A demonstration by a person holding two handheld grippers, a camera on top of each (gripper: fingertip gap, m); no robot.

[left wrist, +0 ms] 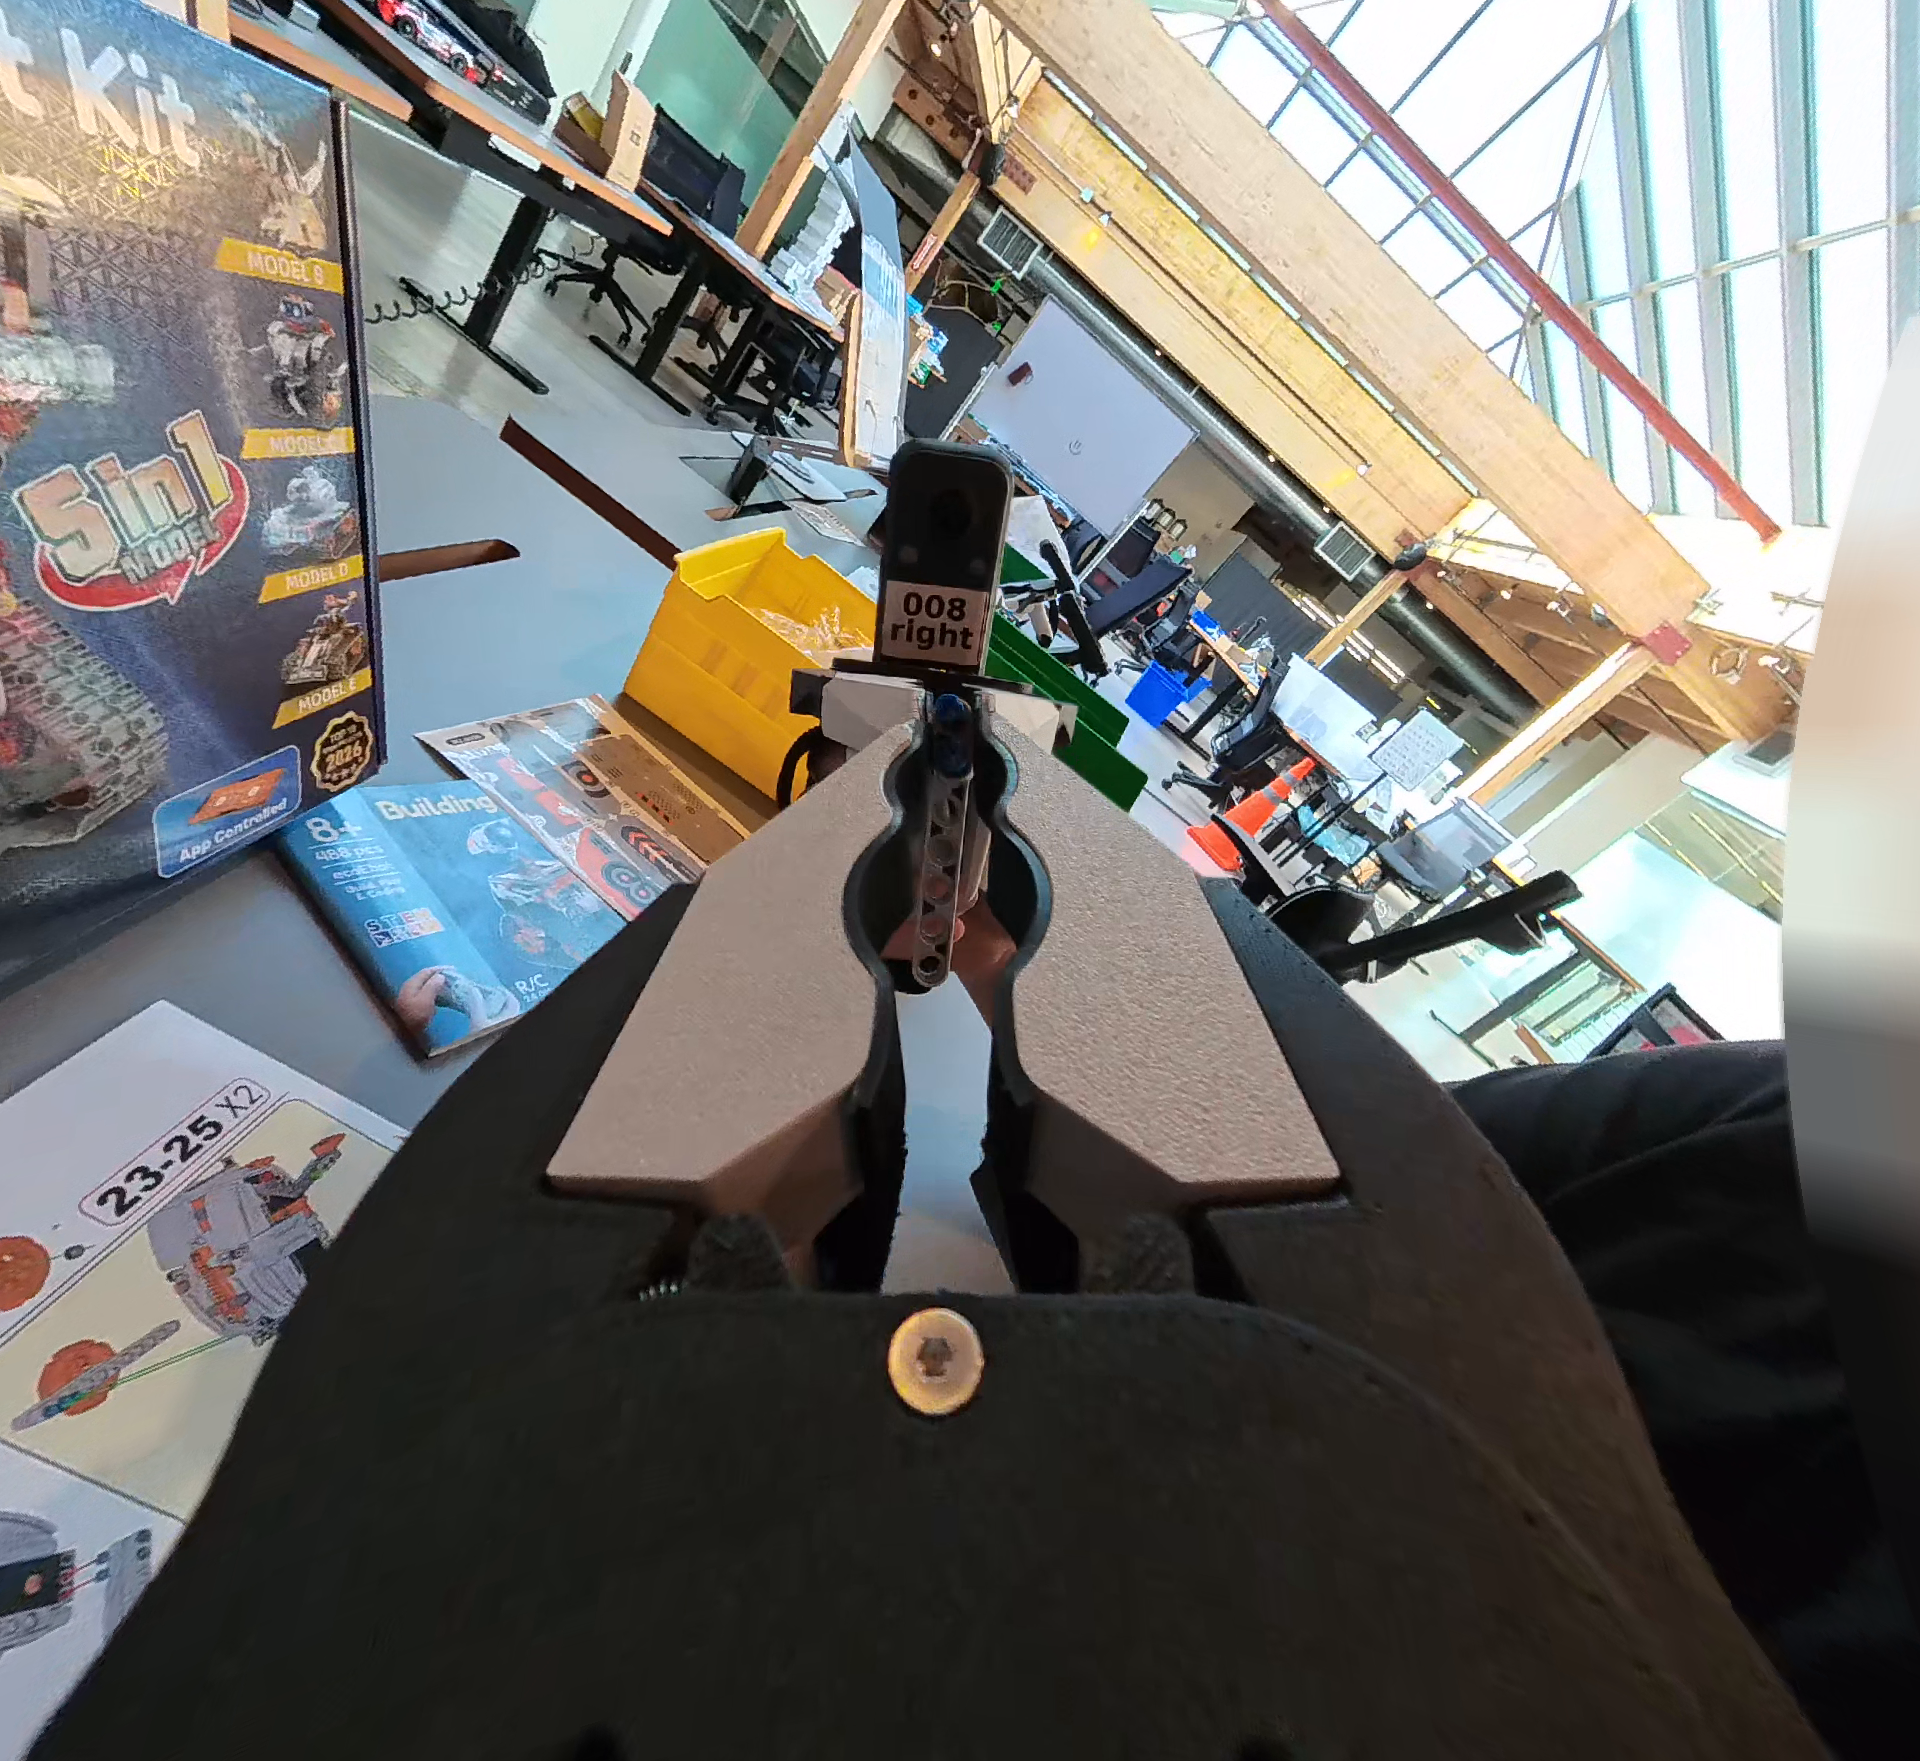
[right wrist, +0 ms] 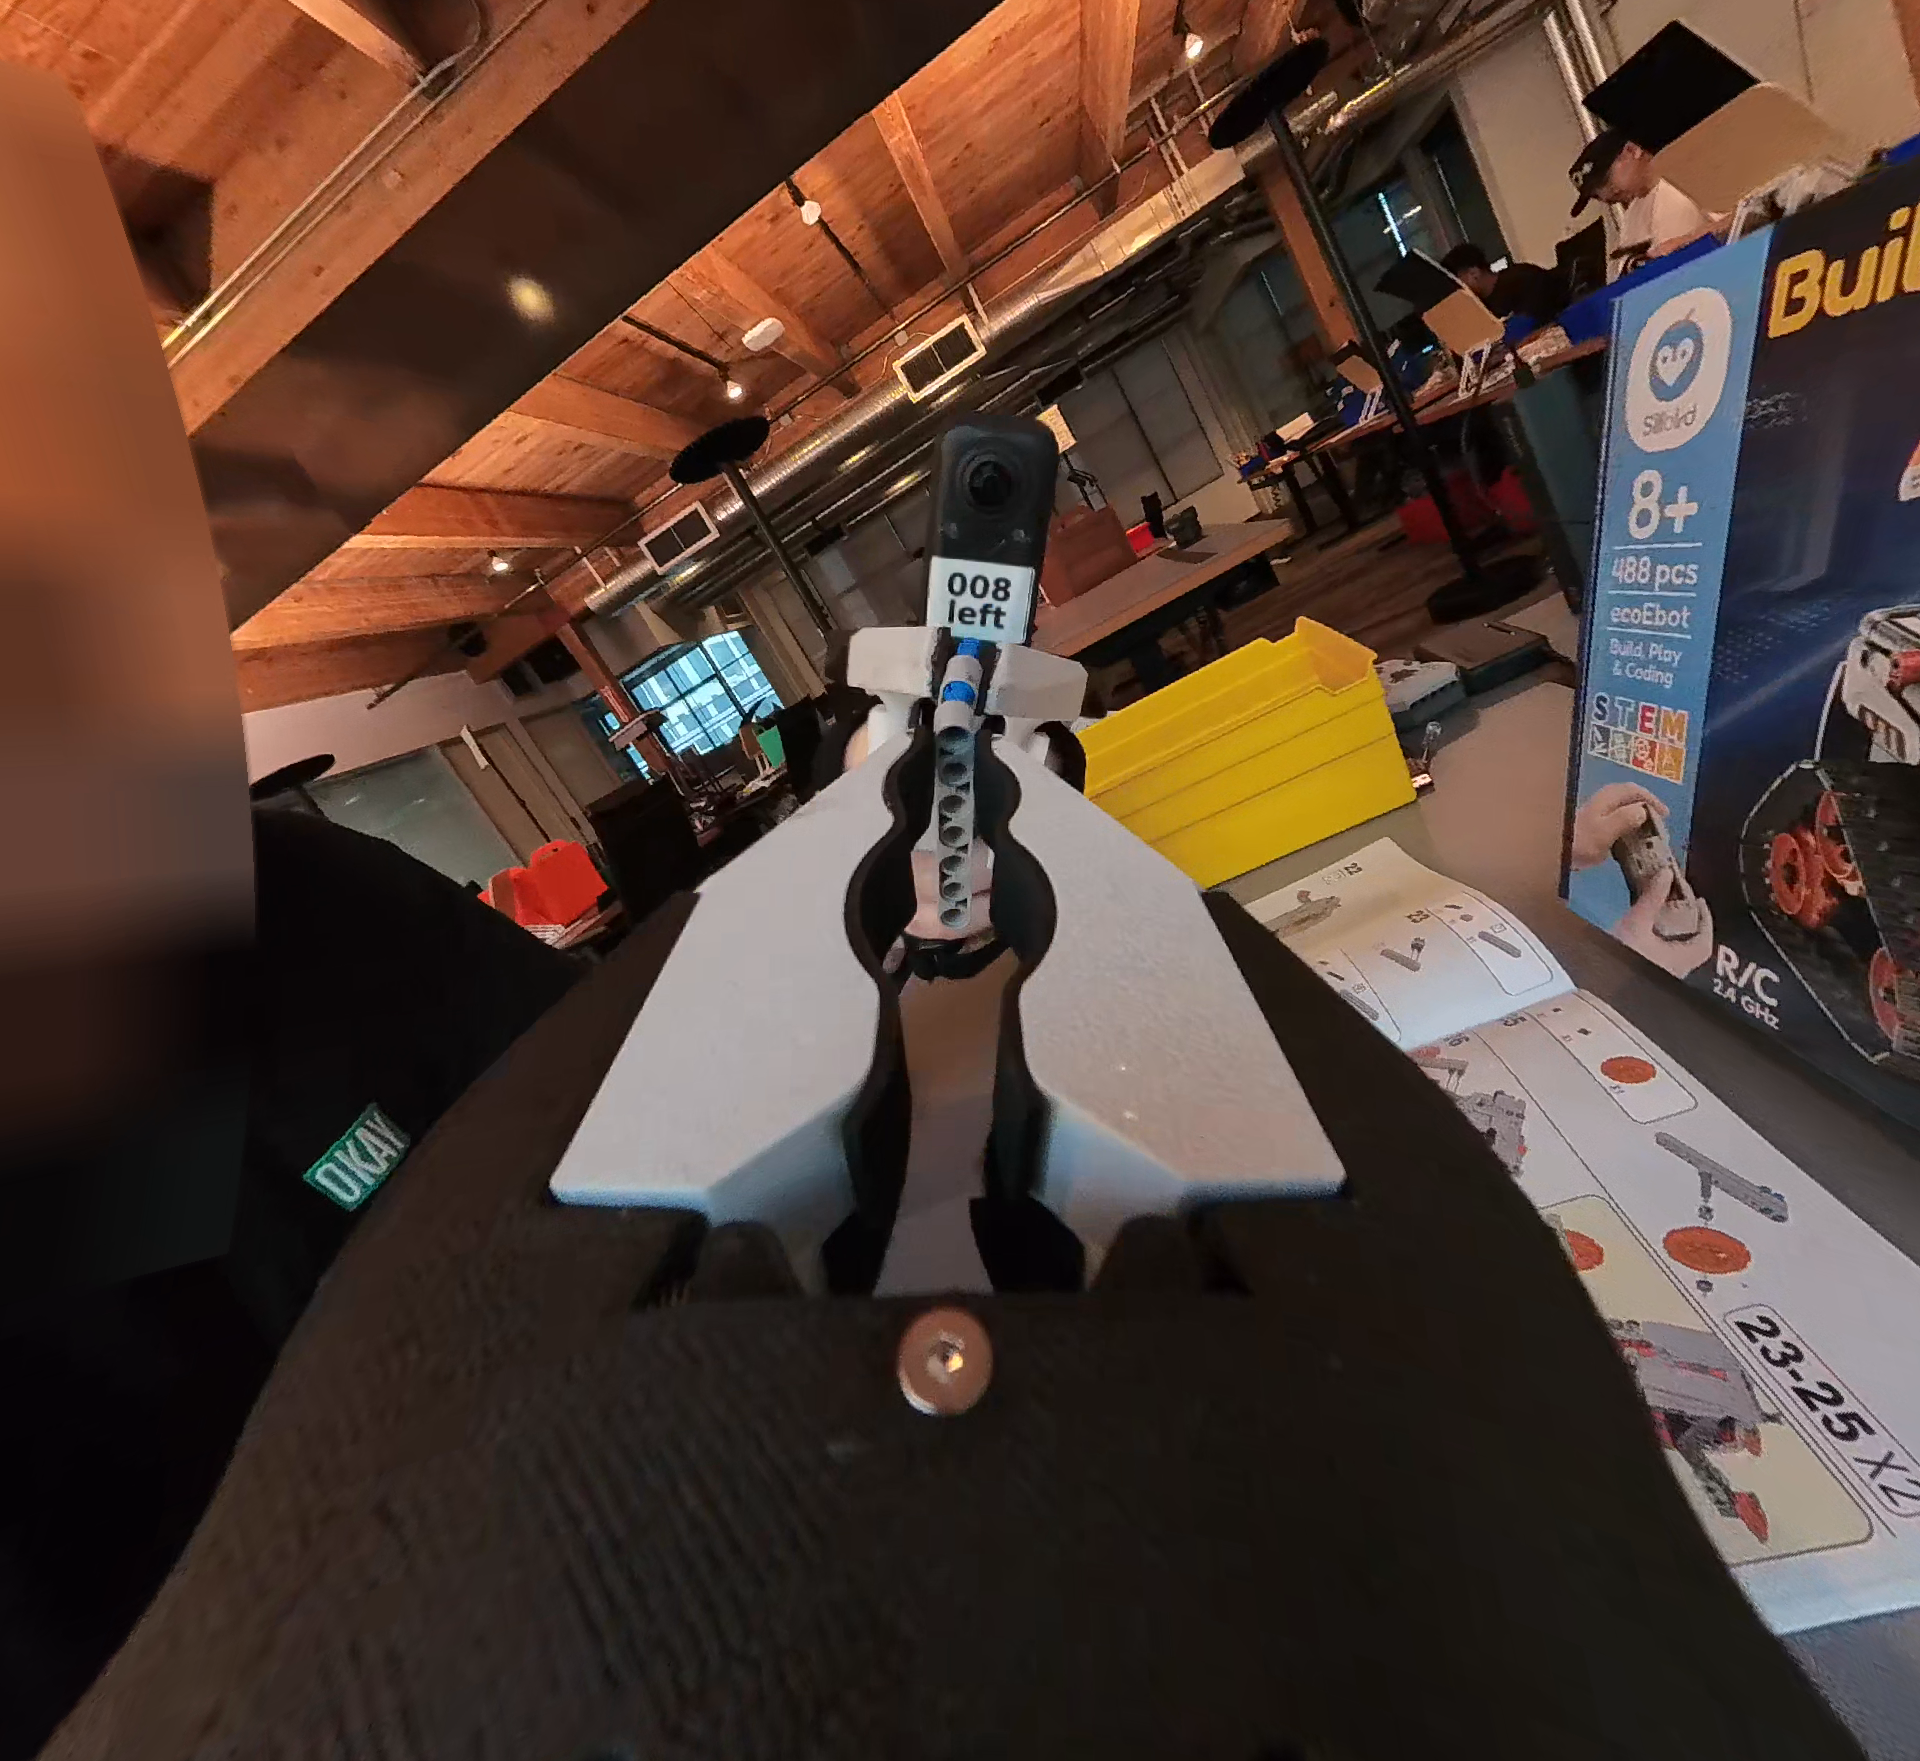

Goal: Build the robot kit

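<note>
- The left gripper point(left wrist: 951, 745) and right gripper point(right wrist: 961, 745) face each other tip to tip, raised above a grey desk point(left wrist: 468, 485) in an open workshop.
- In the left wrist view, the fingers point(left wrist: 779, 984) are clamped on a thin grey holed beam point(left wrist: 940, 864). It runs lengthwise down the gap, with a blue pin point(left wrist: 948, 712) at its far end.
- The right wrist view shows the same arrangement: fingers closed on a holed beam point(right wrist: 956, 828) with a blue pin point(right wrist: 961, 688) at the tips. Whether this is one beam or two meeting end to end cannot be told.
- The beam is off the desk, between the two sets of tips.
- On the desk behind are a yellow bin point(left wrist: 717, 631) and an upright kit box point(left wrist: 177, 464). A booklet point(left wrist: 447, 901) and a printed sheet point(left wrist: 156, 1244) lie flat nearer the camera.
- Handling judgement: the beam is slim and rigid and is gripped by its narrow sides. Both grippers would need to stay in line and hold firm, because any twist could lever the beam out or skew the pin.
</note>
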